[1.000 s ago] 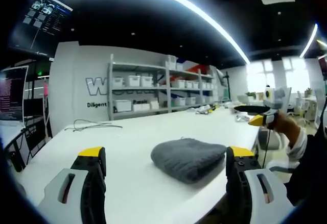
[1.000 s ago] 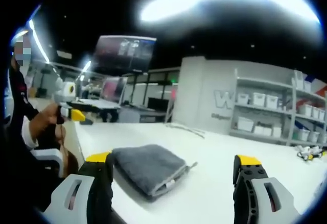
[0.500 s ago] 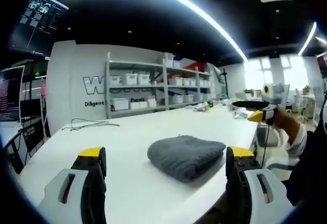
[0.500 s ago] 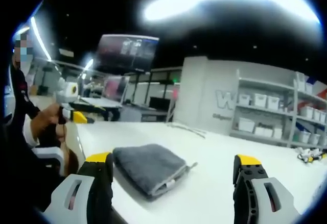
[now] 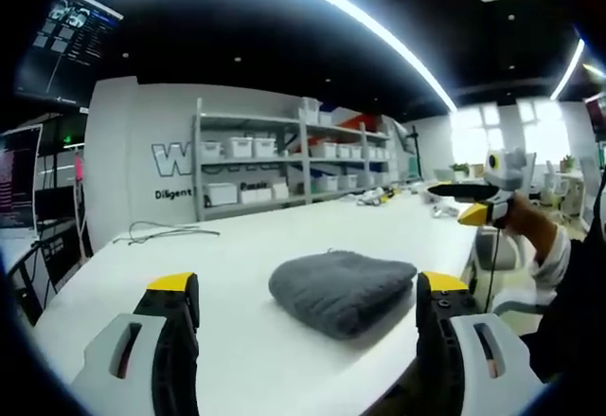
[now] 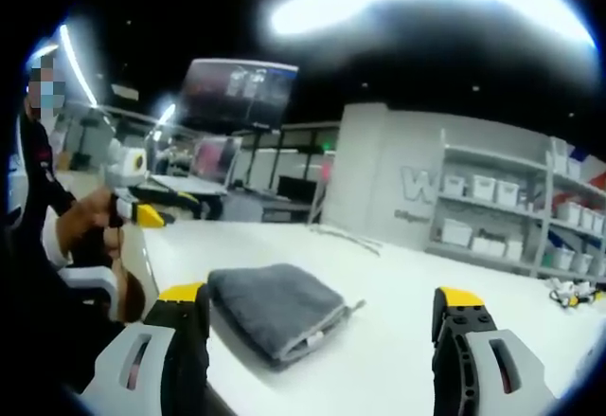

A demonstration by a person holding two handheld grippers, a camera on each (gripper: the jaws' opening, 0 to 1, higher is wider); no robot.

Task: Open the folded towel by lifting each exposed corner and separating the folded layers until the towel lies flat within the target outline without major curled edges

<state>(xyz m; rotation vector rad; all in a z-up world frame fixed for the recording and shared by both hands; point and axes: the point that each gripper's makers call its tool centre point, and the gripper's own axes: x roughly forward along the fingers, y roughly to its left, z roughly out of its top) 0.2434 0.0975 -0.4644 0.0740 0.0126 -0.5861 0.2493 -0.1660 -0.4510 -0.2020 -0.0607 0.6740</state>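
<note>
**Folded towel sits on the worktop, both grippers held wide**

A gray towel (image 5: 343,289) lies folded on the white worktop (image 5: 237,255). In the left gripper view, the left gripper (image 5: 309,293) has its two fingers (image 5: 174,293) spread far apart and holds nothing. The towel sits between the fingers, closer to the right one and a bit past the tips.

In the right gripper view, the right gripper (image 6: 322,299) also has its fingers spread wide with nothing in them. Here the towel (image 6: 275,308) lies just beside the left finger (image 6: 185,304), and the right finger is well apart from it. A thin edge shows on the side of the towel that faces the right finger.

A hand (image 5: 526,232) holds the right gripper up, off past the right finger in the left gripper view. Shelves (image 5: 284,165) with white boxes stand far behind the worktop.
</note>
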